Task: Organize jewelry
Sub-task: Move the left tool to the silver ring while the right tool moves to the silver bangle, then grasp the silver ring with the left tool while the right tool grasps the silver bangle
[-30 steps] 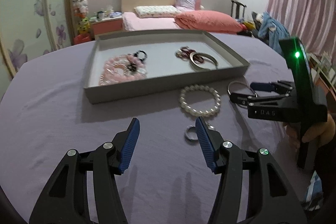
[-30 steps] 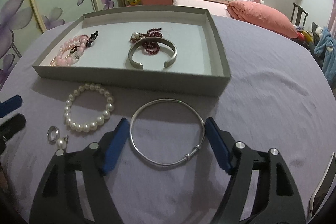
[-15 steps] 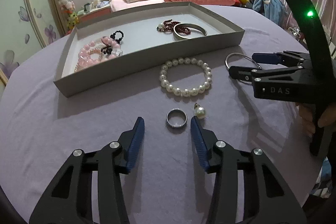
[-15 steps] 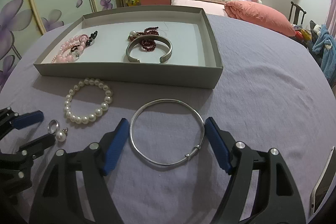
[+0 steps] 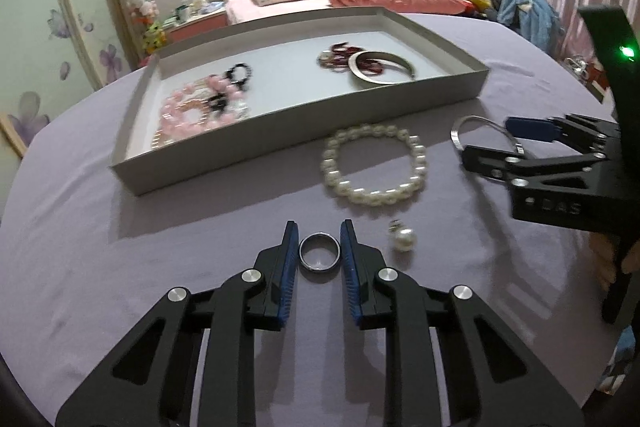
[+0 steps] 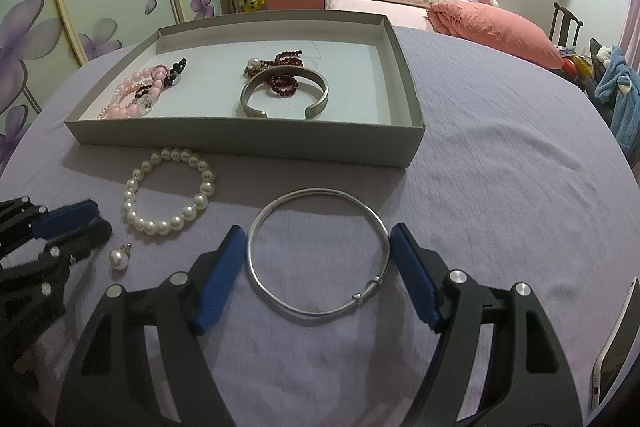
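A grey tray (image 5: 280,131) (image 6: 248,139) on the purple tablecloth holds pink bead bracelets (image 5: 192,115), a dark red bead string (image 6: 284,83) and a silver cuff (image 6: 316,99). On the cloth lie a pearl bracelet (image 5: 416,155) (image 6: 200,195), a pearl earring (image 5: 403,239) (image 6: 119,259), a silver ring (image 5: 320,269) and a thin silver bangle (image 6: 384,227) (image 5: 456,137). My left gripper (image 5: 319,247) has its jaws closed against the ring's two sides. My right gripper (image 6: 318,247) is open, its fingers either side of the bangle.
A phone (image 6: 616,347) lies at the table's right edge. A bed with a pink duvet (image 6: 492,23), a nightstand and wardrobe doors stand beyond the table. The cloth stretches bare to the tray's right.
My left gripper has moved forward over the ring and closed from wide open onto it. The right gripper stays open around the bangle.
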`<state>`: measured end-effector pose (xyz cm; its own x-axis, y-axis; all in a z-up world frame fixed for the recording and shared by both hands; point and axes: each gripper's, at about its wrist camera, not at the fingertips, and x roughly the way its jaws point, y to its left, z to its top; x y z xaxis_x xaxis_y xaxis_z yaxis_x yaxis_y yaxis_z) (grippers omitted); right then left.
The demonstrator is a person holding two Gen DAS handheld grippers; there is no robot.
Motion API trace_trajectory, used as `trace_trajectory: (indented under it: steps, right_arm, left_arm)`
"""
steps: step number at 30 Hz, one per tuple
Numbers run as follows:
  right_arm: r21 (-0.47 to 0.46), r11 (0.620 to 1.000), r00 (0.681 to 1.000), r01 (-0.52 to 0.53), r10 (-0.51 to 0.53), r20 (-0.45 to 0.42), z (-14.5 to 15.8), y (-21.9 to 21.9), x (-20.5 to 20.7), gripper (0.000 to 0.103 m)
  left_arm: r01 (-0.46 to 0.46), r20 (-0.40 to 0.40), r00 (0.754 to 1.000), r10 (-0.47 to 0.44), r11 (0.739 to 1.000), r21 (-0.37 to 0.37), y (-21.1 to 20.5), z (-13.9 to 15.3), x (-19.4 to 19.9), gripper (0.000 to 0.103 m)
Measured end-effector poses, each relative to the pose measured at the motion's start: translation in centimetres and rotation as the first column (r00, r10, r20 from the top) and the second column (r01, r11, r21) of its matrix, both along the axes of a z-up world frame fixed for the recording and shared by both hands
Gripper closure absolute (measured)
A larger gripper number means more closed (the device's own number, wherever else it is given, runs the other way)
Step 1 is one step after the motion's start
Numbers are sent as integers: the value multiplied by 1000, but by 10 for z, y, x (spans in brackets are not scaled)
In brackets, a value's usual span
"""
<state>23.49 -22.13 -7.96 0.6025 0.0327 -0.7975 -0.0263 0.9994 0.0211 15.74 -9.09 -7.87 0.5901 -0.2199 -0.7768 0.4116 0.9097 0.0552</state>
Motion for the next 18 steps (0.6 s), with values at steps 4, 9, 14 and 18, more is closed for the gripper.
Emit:
trace_trajectory:
  steps: [4,9,14,18]
  right_arm:
    - [1,1000,1000,-19,19,-6,1,9,-9,31]
    - [-7,999,999,-44,44,-10,1,22,-14,30]
    - [-5,999,999,-35,35,-23,1,23,-12,25]
    - [-9,999,999,-40,40,-34,1,23,-9,24]
  left_arm:
    - [-56,8,998,56,998,16,19,1,4,80]
    - [-106,6,994,106,994,9,37,2,4,80]
    - [-108,7,994,108,994,11,37,2,5,80]
    - [-108,7,994,108,994,11,37,2,5,79]
